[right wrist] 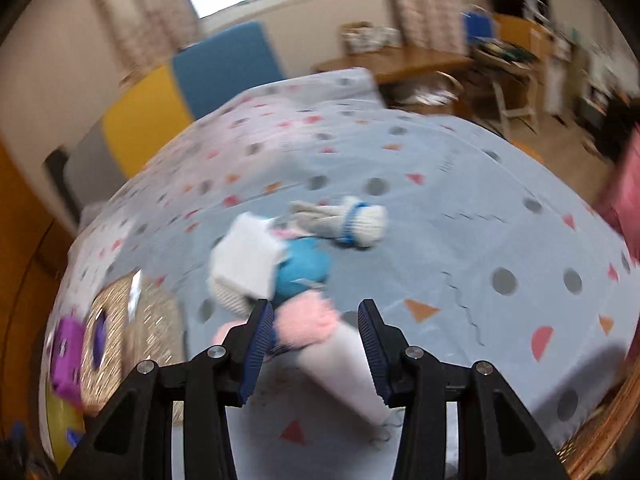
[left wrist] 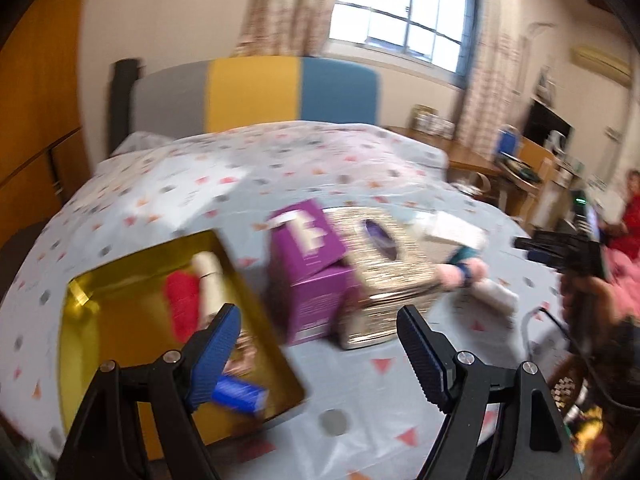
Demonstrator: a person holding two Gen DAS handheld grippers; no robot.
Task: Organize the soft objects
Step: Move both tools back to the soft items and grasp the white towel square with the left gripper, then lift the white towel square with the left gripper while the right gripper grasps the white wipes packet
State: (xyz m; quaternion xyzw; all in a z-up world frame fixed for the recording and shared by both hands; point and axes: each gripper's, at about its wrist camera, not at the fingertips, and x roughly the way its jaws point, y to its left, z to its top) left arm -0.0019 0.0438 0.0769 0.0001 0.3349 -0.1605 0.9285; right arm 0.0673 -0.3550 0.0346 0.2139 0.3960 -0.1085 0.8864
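A gold tin box (left wrist: pixel 100 320) lies open on the bed at the left; inside it are a red fluffy sock (left wrist: pixel 182 306), a cream roll (left wrist: pixel 210 280) and a blue item (left wrist: pixel 240 394). My left gripper (left wrist: pixel 320 352) is open and empty above the tin's right edge. In the right wrist view a pink-and-white sock (right wrist: pixel 320 332) lies between the open fingers of my right gripper (right wrist: pixel 316 344). Beyond it lie a teal sock (right wrist: pixel 302 266), a white folded cloth (right wrist: pixel 248 260) and a grey-white sock with a blue band (right wrist: pixel 348 222).
A purple carton (left wrist: pixel 308 268) and a glittery tissue box (left wrist: pixel 384 256) stand right of the tin. The bed (right wrist: pixel 460 208) has a patterned light-blue sheet. A wicker basket rim (right wrist: pixel 608 420) shows at the lower right. A desk and chair stand beyond the bed.
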